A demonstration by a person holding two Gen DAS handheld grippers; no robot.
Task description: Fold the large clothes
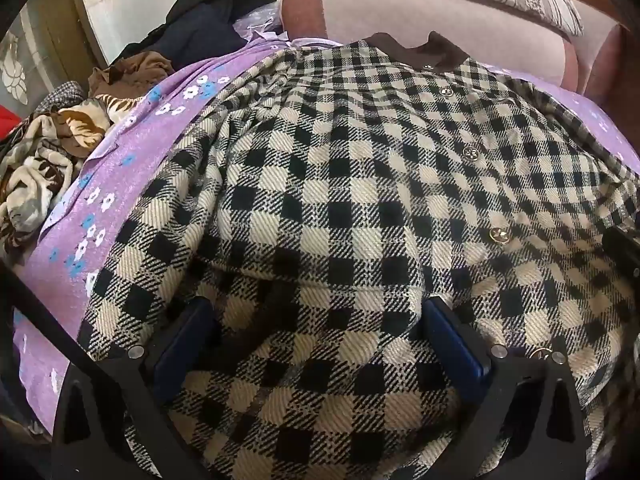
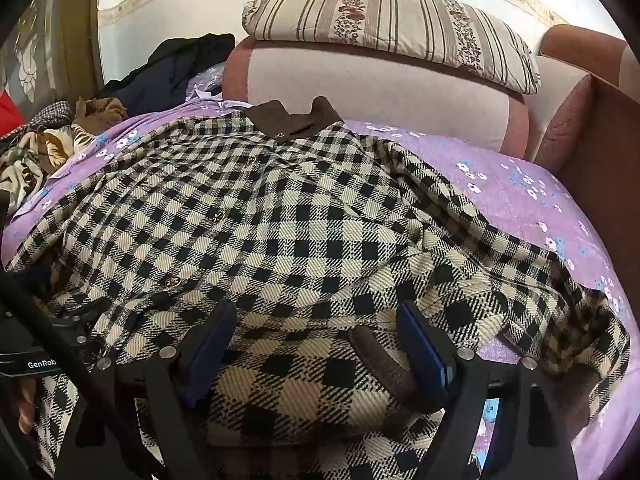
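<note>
A black-and-cream checked coat [image 1: 360, 200] with a brown collar [image 1: 416, 50] and gold buttons lies front-up on a purple flowered sheet [image 1: 132, 184]. My left gripper [image 1: 320, 340] is low over the coat's lower left part. Its blue pads [image 1: 188, 340] stand wide apart with checked cloth lying between them, unpinched. In the right wrist view the coat [image 2: 320, 216] spreads out with one sleeve [image 2: 520, 264] to the right. My right gripper [image 2: 320, 344] is open over the hem, with a brown trim strip [image 2: 384, 364] beside its right pad. The left gripper's body [image 2: 36, 356] shows at the left edge.
A heap of patterned and dark clothes [image 1: 52, 148] sits at the left. Behind the coat are a pink sofa back [image 2: 380, 92], a striped pillow [image 2: 392, 28] and a brown armrest [image 2: 600, 128]. A person's fingers [image 2: 26, 404] show at the lower left.
</note>
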